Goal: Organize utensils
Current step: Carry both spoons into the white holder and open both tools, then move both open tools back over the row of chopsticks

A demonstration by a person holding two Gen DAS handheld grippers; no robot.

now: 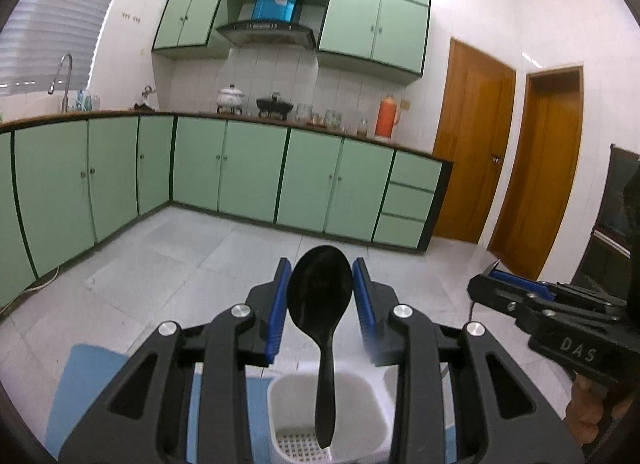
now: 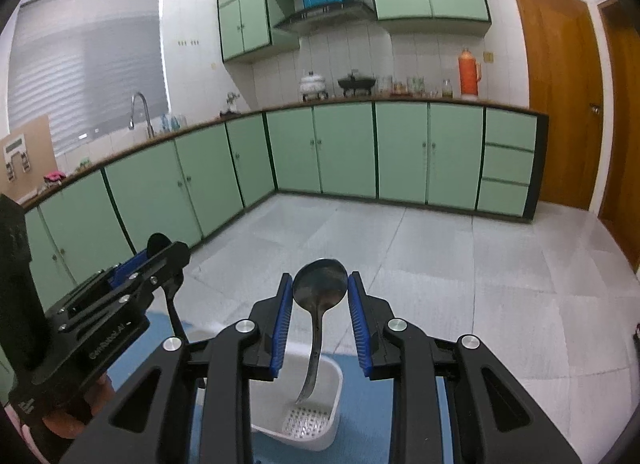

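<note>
In the left wrist view my left gripper (image 1: 320,268) is shut on the bowl of a black plastic spoon (image 1: 320,292). Its handle hangs down over a compartment of the white utensil holder (image 1: 360,396). My right gripper (image 2: 320,278) is shut on the bowl of a metal spoon (image 2: 320,284), whose curved handle dangles above the holder's (image 2: 334,384) perforated bottom. Each view also catches the other tool: the right gripper (image 1: 494,270) at the right edge, the left gripper (image 2: 160,250) at the left with the black spoon (image 2: 158,244) in it.
The holder stands on a blue mat (image 2: 372,404) at the near edge. Beyond lie a tiled floor (image 2: 440,264), green base cabinets (image 1: 248,167) under a counter with pots and a red flask (image 1: 386,117), and wooden doors (image 1: 468,135) at the right.
</note>
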